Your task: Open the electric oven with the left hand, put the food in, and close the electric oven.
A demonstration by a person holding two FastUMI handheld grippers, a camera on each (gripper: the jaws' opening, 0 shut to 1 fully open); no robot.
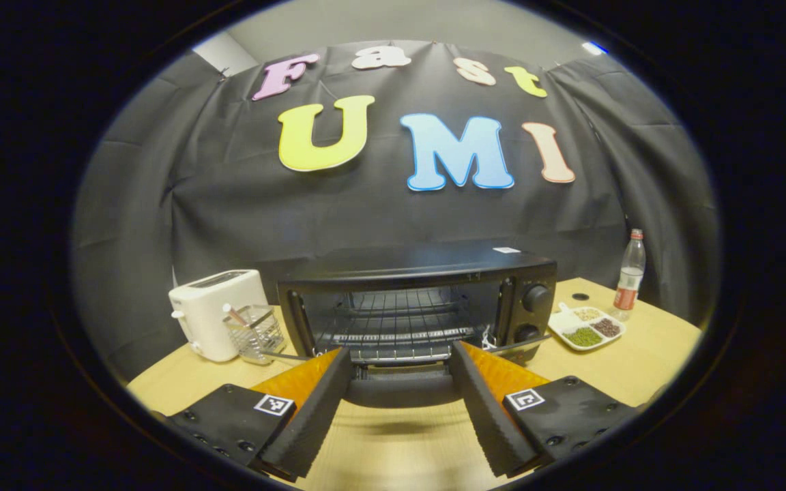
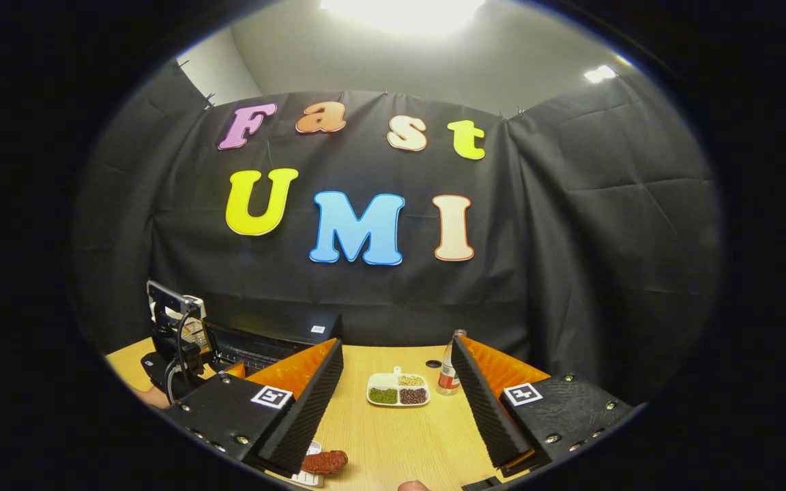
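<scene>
Left gripper view is showing the electric oven (image 1: 417, 310) at centre frame with its door (image 1: 403, 389) already lying open, my left gripper (image 1: 400, 409) spread wide around nothing. My right gripper (image 2: 393, 416) is gaping empty too; the food (image 2: 323, 462) (reddish, sausage-like) is waiting at the bottom of the right gripper view. Loading and closing are remaining. A toaster (image 1: 214, 320), wire basket (image 1: 254, 334), sectioned dish (image 1: 587, 329) and bottle (image 1: 628, 276) are flanking the oven, none blocking.
</scene>
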